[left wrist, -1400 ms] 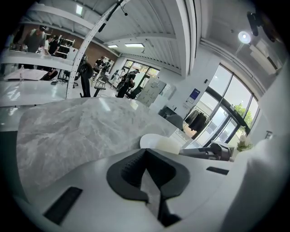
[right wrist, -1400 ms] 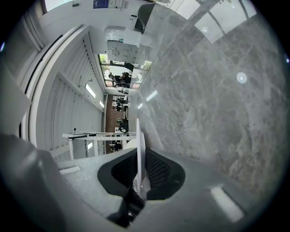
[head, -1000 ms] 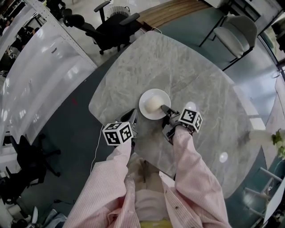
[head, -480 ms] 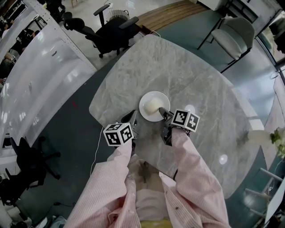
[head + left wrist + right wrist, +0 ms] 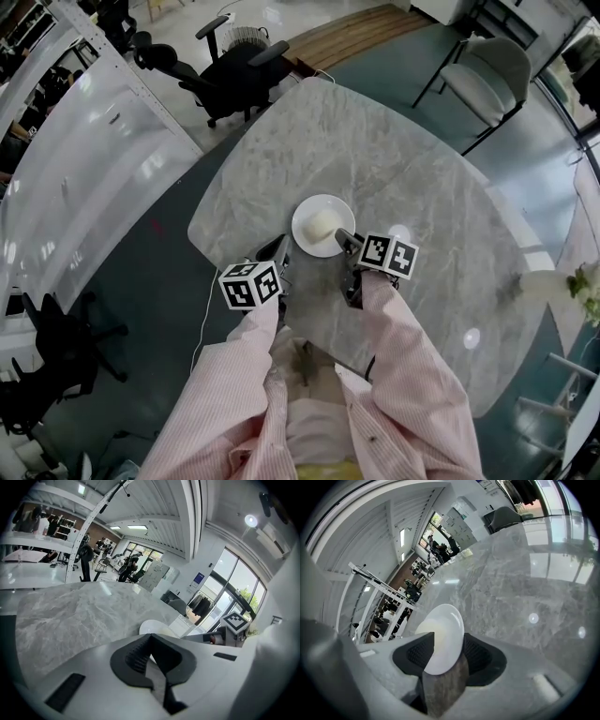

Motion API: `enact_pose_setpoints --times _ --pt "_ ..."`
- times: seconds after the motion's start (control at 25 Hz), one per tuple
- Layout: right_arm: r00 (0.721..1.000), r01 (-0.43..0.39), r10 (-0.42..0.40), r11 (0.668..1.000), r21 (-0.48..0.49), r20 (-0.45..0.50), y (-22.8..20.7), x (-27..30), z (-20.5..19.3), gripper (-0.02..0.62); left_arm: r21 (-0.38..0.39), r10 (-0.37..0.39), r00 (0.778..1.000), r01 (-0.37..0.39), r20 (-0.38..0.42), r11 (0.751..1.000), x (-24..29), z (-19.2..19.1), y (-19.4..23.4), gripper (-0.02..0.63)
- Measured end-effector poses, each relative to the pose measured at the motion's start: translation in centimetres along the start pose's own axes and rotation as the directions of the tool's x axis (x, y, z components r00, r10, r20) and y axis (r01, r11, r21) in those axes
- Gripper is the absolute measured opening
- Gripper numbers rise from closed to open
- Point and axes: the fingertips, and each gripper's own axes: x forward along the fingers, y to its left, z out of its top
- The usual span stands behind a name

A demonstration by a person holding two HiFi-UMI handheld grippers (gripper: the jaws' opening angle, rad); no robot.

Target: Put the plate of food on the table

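Table (image 5: pixel 422 187): grey stone slab with pale veining, polished enough to catch the ceiling lights, with rounded corners.
Plate (image 5: pixel 302 236): round, white and glossy with a shallow rim. It lies flat on the table's near part, between the two grippers and closer to the right one.
Food (image 5: pixel 321 223): a smooth, pale cream mound in the middle of the plate.
Right gripper (image 5: pixel 449 652): the jaws have just been opening and are now spread wide. The plate's near rim stands between the black ribbed pads (image 5: pixel 417 654), which do not press on it.
Left gripper (image 5: pixel 150 639): it sits just left of the plate. The dark ribbed tips are pressed together with nothing between them.
Marker cubes: boxy, white, printed with black squares, one on the left (image 5: pixel 249 284) and one on the right (image 5: pixel 389 255).
Sleeves (image 5: pixel 412 375): soft cloth, finely striped in pink.
Far side: a black mesh office chair (image 5: pixel 234 56) to the left and a pale curved armchair (image 5: pixel 492 66) to the right.
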Motion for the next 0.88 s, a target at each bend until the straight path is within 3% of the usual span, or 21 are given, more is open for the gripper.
enact_pose_setpoints --times 0.28,0.4,0.88 --pt "0.999 0.022 -0.021 0.999 -0.032 0.034 -0.2 -1.4 0.7 0.179 0.018 -0.022 1.0 0.021 0.014 1.0 -0.7 0.5 -1.1 -0.003" --pt "0.999 -0.004 0.006 0.998 -0.059 0.046 0.6 -2.4 0.8 0.179 0.042 -0.036 0.999 0.035 0.026 0.998 -1.5 0.9 -1.8 -0.003" --pt "0.985 -0.099 0.132 0.961 -0.26 0.11 4.8 -7.3 1.1 0.015 0.205 -0.143 0.984 0.12 0.101 0.971 -5.5 2.8 -6.4 -0.003"
